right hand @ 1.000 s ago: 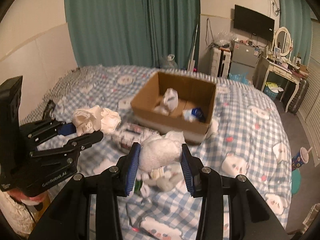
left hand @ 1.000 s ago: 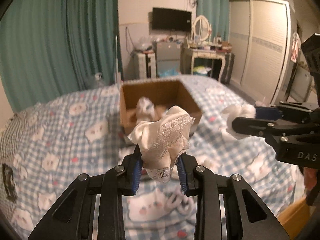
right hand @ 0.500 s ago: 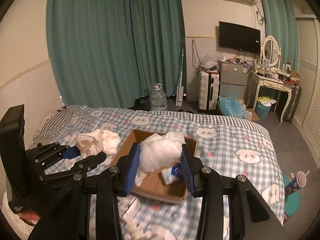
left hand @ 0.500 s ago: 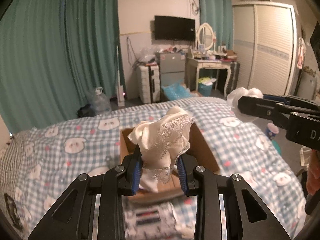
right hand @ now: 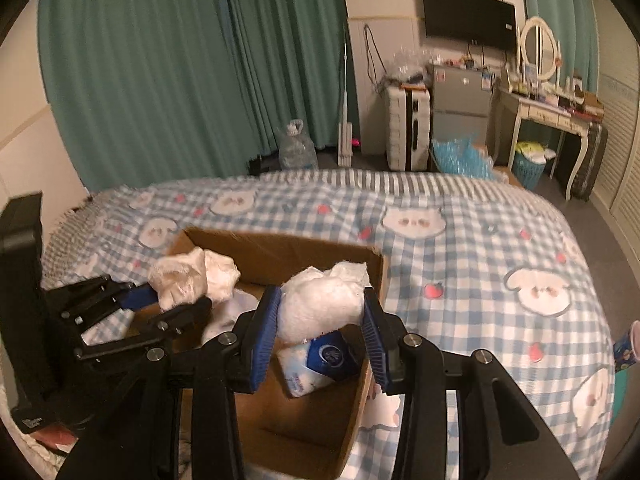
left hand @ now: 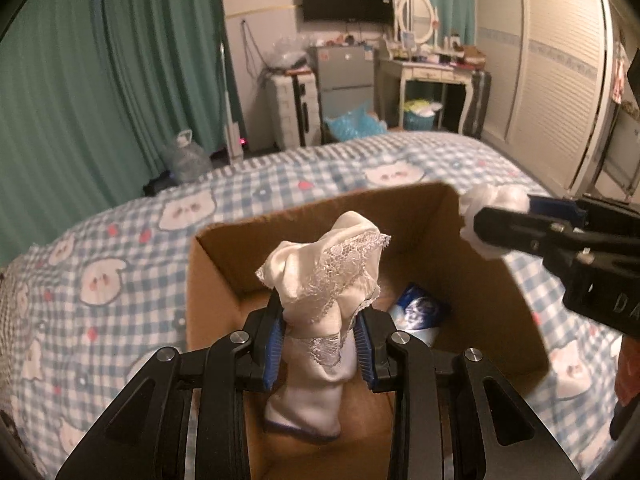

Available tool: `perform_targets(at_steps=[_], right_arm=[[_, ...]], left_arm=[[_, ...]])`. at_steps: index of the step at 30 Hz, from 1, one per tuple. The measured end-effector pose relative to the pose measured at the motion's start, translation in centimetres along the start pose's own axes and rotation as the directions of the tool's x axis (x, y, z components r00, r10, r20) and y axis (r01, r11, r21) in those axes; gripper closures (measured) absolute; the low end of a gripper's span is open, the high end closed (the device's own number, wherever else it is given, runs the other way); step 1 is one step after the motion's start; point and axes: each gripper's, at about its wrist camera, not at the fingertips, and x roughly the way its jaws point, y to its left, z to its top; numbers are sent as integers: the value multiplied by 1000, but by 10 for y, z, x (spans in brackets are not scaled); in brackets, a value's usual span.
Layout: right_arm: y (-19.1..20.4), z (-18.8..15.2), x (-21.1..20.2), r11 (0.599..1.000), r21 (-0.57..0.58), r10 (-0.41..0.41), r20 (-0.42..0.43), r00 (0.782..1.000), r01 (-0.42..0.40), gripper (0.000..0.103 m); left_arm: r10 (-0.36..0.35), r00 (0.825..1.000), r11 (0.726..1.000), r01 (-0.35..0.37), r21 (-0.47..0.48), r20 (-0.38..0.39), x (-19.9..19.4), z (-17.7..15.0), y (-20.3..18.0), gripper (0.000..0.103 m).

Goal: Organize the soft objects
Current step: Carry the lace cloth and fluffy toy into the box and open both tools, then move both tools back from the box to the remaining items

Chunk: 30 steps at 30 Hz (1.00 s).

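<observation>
My left gripper (left hand: 320,344) is shut on a cream lace-trimmed cloth (left hand: 326,276) and holds it over the open cardboard box (left hand: 216,268). It also shows in the right wrist view (right hand: 180,300), the cloth (right hand: 196,280) bunched at its tips. My right gripper (right hand: 320,336) is shut on a fluffy white wad (right hand: 320,300) above the box (right hand: 376,276). In the left wrist view the right gripper (left hand: 516,220) sits at the box's far right corner with the wad (left hand: 488,200). A blue and white packet (right hand: 320,360) lies in the box, seen also in the left wrist view (left hand: 420,308).
The box sits on a bed with a blue checked cover with cat faces (right hand: 480,248). Beyond the bed are teal curtains (right hand: 180,60), a water jug (right hand: 296,148), a small fridge (right hand: 460,96), a dressing table (right hand: 552,108) and a wardrobe (left hand: 552,60).
Both grippers have come forward and down over the box, each still holding its cloth. The box now fills the lower part of both views.
</observation>
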Motion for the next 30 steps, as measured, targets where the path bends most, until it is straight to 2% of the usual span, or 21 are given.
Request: perform_targets(at_steps=[3,5,7,8,9,11,13,15,18,19,20,21,23,26,28,30], right_arm=[[-5,-5,17,1000,6,6,-23,1000,-6,61],[-7,-7,21,1000,10,6,-23,1000,-5,56],[-6,-6,18,1000,8,-5,-12,1000,5,41],[-7,-5,15,1000,8,-8,-2,1000,8,38],[-6,-3,10,1000,10,-9,8,1000,9,34],[-7,1,-4,1000,16,-18,34,999,17,27],[-4,6,-21,1000,13,-27,57,998,26,21],[-1,10,-44,999,7,-43,88,995,43,17],[7,16,-83,998,-8,-59,133,989,61,16],[10,17,-96,998,-10,-66,149,987,69,16],[15,19,-116,997,-14,-70,172,983,74,15],[18,20,-129,997,-17,-69,185,980,73,15],[29,22,-156,997,-32,-68,209,976,76,14],[48,19,-205,995,-55,-69,258,964,86,8],[62,13,-242,994,-69,-59,288,956,82,0],[74,6,-267,993,-82,-53,307,950,82,0]], left_arm=[[-8,1000,1000,8,1,-5,9,-2,0,73],[7,1000,1000,-7,16,14,9,-3,-3,69],[31,999,999,-32,27,21,8,-3,-5,69],[36,999,999,-37,26,20,7,-2,-5,67],[36,999,999,-37,18,17,6,-2,-4,58],[29,999,999,-29,-19,15,-3,1,-1,49],[10,1000,998,-9,-57,23,-15,5,4,48],[6,999,997,-3,-71,38,-35,12,7,48],[43,995,997,-38,-62,91,-80,23,10,47],[47,993,997,-40,-62,113,-97,25,10,46],[42,990,998,-34,-60,138,-118,26,11,38],[49,984,997,-40,-60,169,-141,26,11,30],[78,971,996,-67,-56,226,-178,24,12,23],[115,949,993,-107,-44,294,-234,17,9,15],[129,935,992,-118,-51,330,-267,9,9,12],[128,926,992,-114,-61,355,-294,-2,10,12]])
